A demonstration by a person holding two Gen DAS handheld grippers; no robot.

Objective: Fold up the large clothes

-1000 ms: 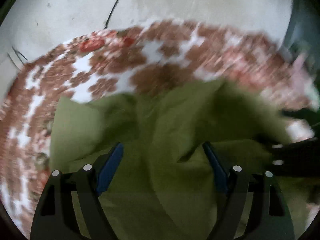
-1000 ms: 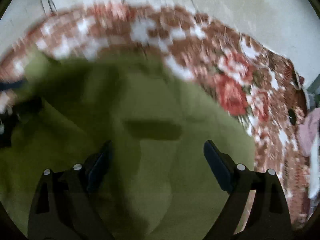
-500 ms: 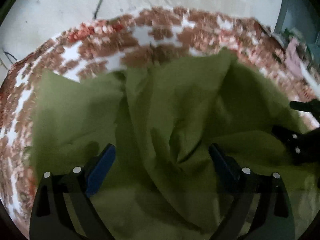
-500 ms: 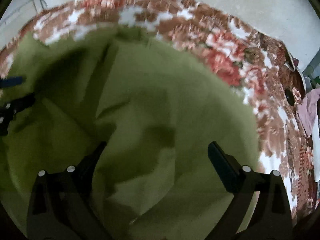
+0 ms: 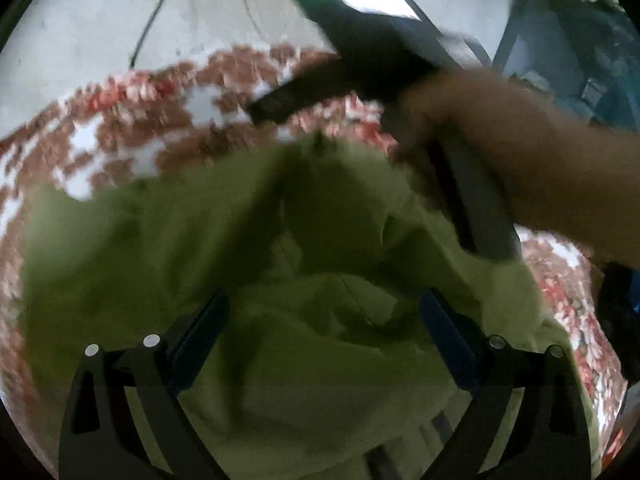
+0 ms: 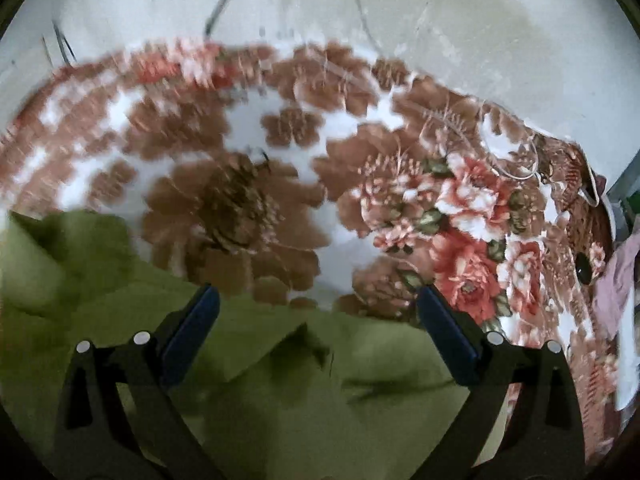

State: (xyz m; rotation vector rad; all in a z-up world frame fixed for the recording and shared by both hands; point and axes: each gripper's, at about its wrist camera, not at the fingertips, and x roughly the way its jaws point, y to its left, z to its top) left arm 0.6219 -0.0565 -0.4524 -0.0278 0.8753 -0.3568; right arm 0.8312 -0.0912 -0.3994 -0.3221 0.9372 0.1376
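A floral blanket (image 6: 460,200), brown and red blooms on white, covers the work surface and extends under the fabric pile. Beyond its far edge lies a pale, stained floor (image 6: 480,32), crossed by a dark cable (image 5: 154,20). A pink cloth (image 6: 618,280) sits at the blanket's right margin. A small dark round item (image 6: 583,267) rests on the blanket near it; identity undetermined. Blue-grey furniture (image 5: 568,48) stands at upper right, blurred.

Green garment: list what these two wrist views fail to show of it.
- Left wrist view: the green garment has its right side hidden by the person's forearm and handheld gripper body; motion blur hides seams.
- Right wrist view: its near part is cut off by the frame's lower edge; garment type cannot be told.
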